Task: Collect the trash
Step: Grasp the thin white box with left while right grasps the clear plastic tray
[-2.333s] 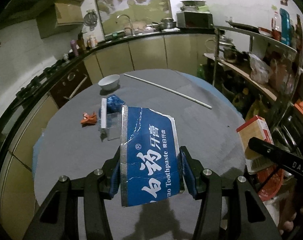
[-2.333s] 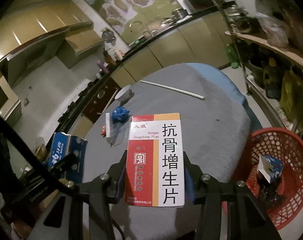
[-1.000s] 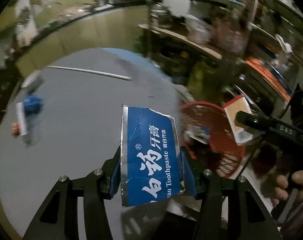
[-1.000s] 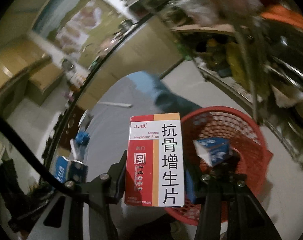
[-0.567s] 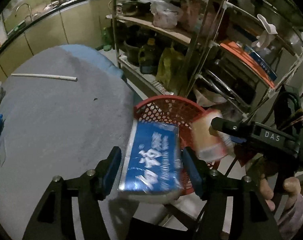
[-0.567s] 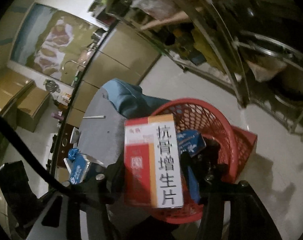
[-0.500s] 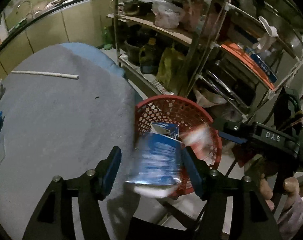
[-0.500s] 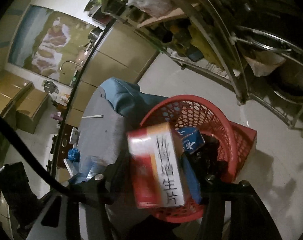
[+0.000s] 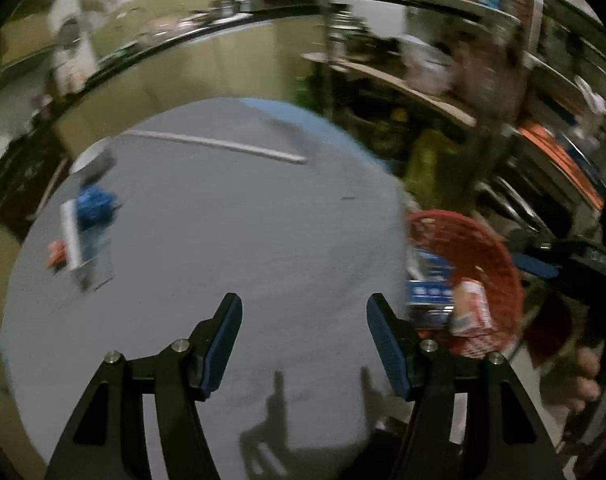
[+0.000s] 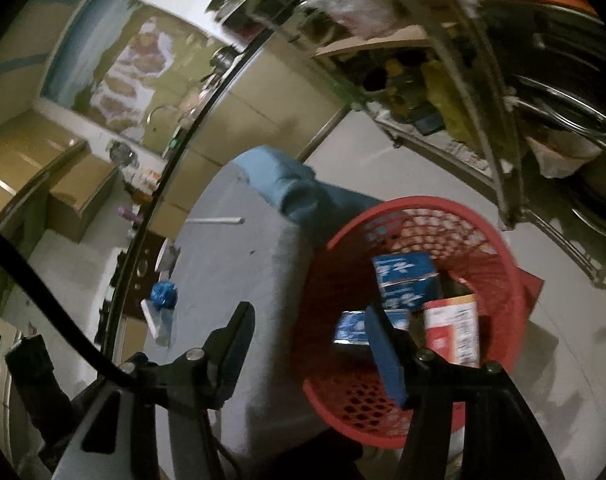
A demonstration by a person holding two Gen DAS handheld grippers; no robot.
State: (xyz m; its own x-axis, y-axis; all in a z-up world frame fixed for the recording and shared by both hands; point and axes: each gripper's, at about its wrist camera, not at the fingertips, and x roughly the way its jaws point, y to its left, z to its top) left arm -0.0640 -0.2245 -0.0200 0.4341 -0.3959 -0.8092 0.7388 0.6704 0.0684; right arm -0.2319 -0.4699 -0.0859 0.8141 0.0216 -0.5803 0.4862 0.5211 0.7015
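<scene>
Now that both boxes lie in the red basket, no longer pinched as a second ago: blue toothpaste box toward the far wall, red-and-white medicine box propped near the nearer rim, a second blue carton low beside them. Left gripper spread wide and opening further, nothing between the pads, hanging over the near right part of the table. Right gripper likewise spread and opening, empty, hanging above the basket, which stands on the floor just off the table's right edge.

Meaning for the task, as a judgement: two pieces delivered, drop finished, both tools free for another pick. Not done yet, though. Still lying near the table's left edge: a blue crumpled wrapper, a clear packet with a white strip touching it, and a small orange scrap just beside that. Also a long white stick toward the far edge and a pale bowl at the far left, blurred; whether either counts as trash, impossible to say.
</scene>
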